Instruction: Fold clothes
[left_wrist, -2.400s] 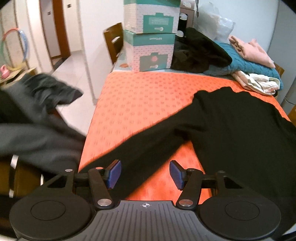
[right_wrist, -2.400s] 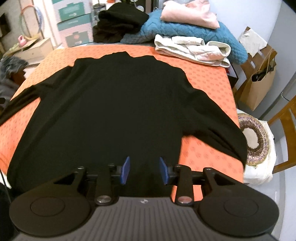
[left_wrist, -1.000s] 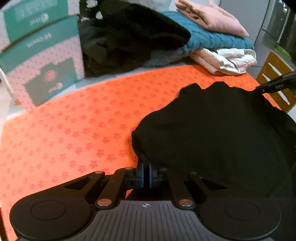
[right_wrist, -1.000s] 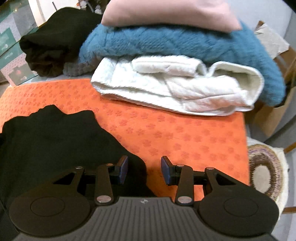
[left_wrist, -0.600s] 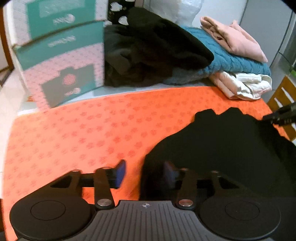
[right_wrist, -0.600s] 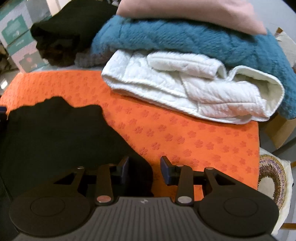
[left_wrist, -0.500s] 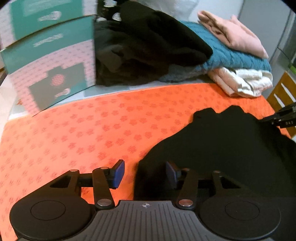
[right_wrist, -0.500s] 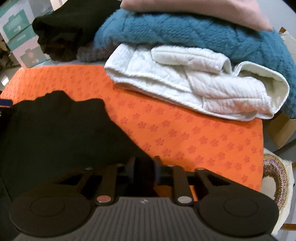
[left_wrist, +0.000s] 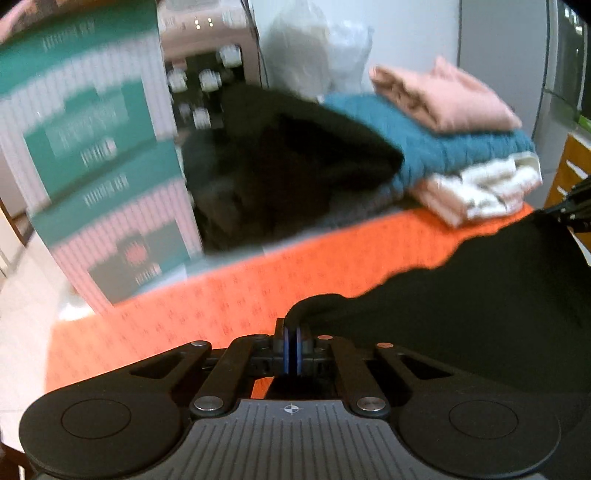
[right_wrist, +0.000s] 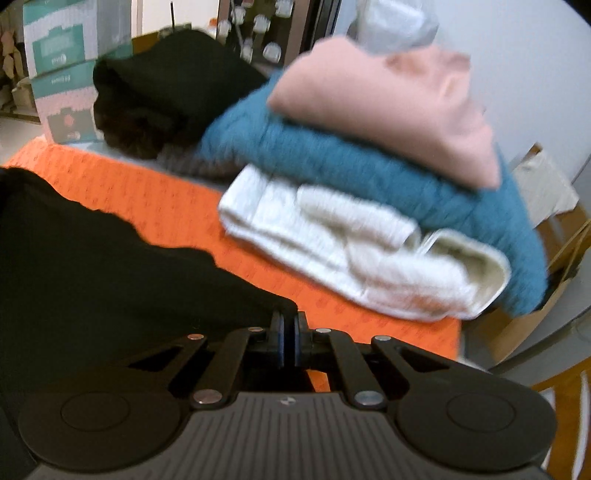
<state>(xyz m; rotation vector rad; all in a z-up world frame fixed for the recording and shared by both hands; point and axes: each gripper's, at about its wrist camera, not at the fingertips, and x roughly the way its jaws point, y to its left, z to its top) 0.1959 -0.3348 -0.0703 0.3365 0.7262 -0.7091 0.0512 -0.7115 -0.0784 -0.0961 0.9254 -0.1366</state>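
Observation:
A black long-sleeved top (left_wrist: 480, 295) lies on the orange flower-print table cover (left_wrist: 229, 291). My left gripper (left_wrist: 293, 345) is shut on the top's left shoulder edge, which bunches up just above the blue pads. My right gripper (right_wrist: 289, 339) is shut on the opposite shoulder edge of the same black top (right_wrist: 92, 266). The garment's upper edge is raised off the cover between the two grippers. Part of the right gripper (left_wrist: 574, 208) shows at the right border of the left wrist view.
At the back of the table stands a pile of folded clothes: pink (right_wrist: 391, 103) on teal knit (right_wrist: 351, 162) on white (right_wrist: 369, 247). A dark heap (left_wrist: 280, 166) lies beside it, then stacked teal-and-pink boxes (left_wrist: 96, 177). A brown paper bag (right_wrist: 546, 280) stands past the right edge.
Both grippers went from open to shut on the black top's shoulder edges and have lifted them. Both views now sit lower and closer to the clothes pile, with motion blur.

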